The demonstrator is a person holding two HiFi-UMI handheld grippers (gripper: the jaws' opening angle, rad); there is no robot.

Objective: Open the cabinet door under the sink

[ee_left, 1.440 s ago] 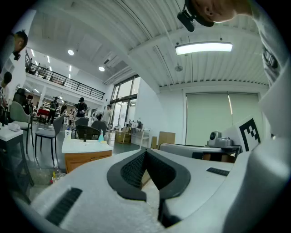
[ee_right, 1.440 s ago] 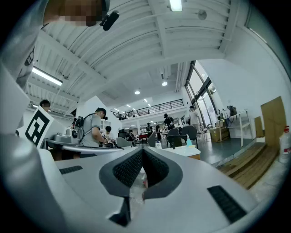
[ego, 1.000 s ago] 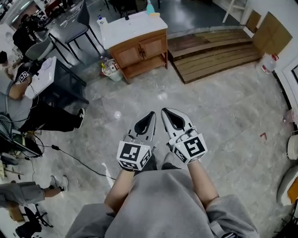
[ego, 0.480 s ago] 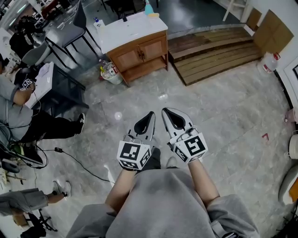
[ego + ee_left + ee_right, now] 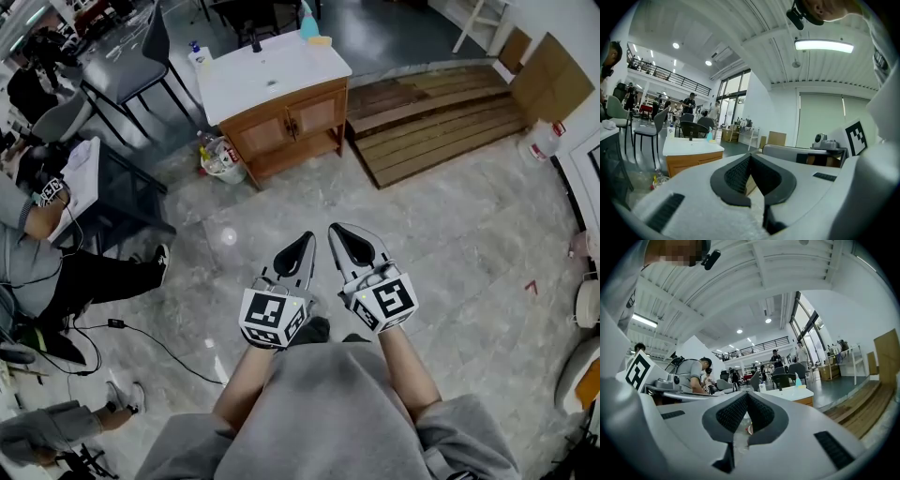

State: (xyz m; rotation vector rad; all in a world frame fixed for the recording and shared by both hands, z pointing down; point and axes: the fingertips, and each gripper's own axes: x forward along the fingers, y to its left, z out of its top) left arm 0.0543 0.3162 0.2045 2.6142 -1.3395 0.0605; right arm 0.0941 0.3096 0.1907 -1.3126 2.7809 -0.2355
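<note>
Standing shut under the sink [image 5: 271,81], the cabinet door [image 5: 298,119] lay well ahead and slightly left of the fingers, upright. Left gripper [image 5: 302,241] and right gripper [image 5: 339,232] were clenched, empty, neither clearly nearer.

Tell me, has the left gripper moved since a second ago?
Yes, toward the sink cabinet: the stretch of floor between it and the left gripper has shrunk.

Smooth brown wood, satin sheen, on cabinet [image 5: 286,122]; glossy white top [image 5: 234,82]. Polished grey stone floor [image 5: 450,244], reflective. Bare matt planks, rough-looking, on steps [image 5: 441,108]. Matt white plastic on left gripper [image 5: 302,242] and right gripper [image 5: 339,232]; black dimpled rubbery pads [image 5: 736,174]. Soft grey matt cloth on sweatshirt [image 5: 328,412]. Thin black metal legs on chair [image 5: 127,66].
</note>
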